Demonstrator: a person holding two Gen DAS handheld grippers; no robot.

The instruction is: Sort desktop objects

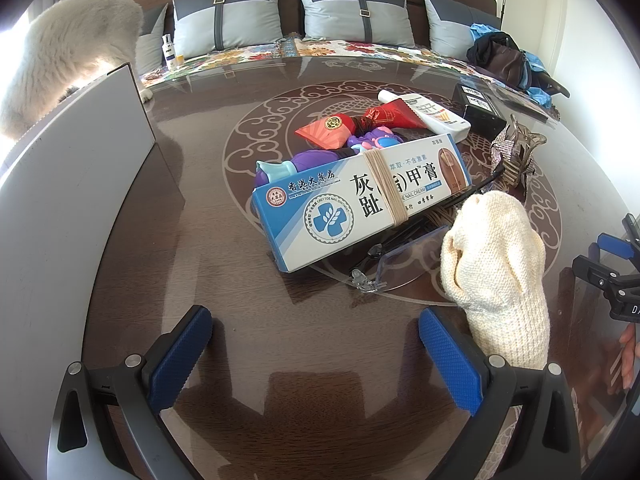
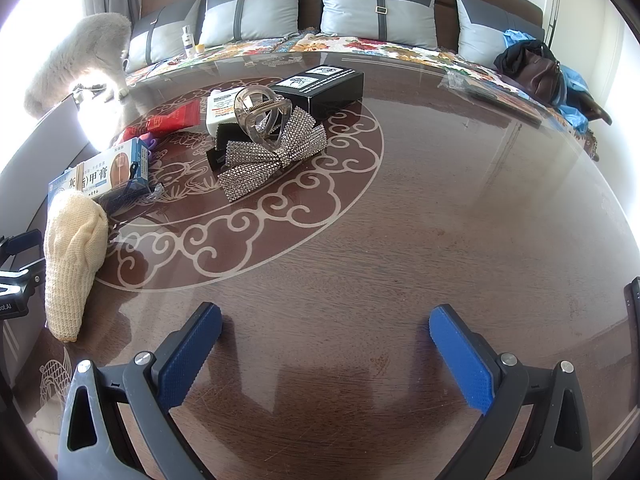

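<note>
The blue and white ointment box (image 1: 360, 196) lies in the middle of the table (image 2: 440, 220), with toys behind it, glasses (image 1: 400, 248) tucked under its near edge and a cream knitted glove (image 1: 496, 264) just beside it. Nothing looks sorted yet. The left gripper (image 1: 316, 356) and right gripper (image 2: 326, 348) both hover spread wide and empty. The next move is probably a reach forward onto one item.

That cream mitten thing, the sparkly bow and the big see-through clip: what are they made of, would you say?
The cream mitten looks like knitted yarn, matte, with visible stitch rows; which fibre I cannot tell. The sparkly bow seems fabric covered in small rhinestones, from its grid of glinting dots. The clear clip looks like smoky translucent plastic, glossy, with what seems a metal coil spring at its hinge.
</note>
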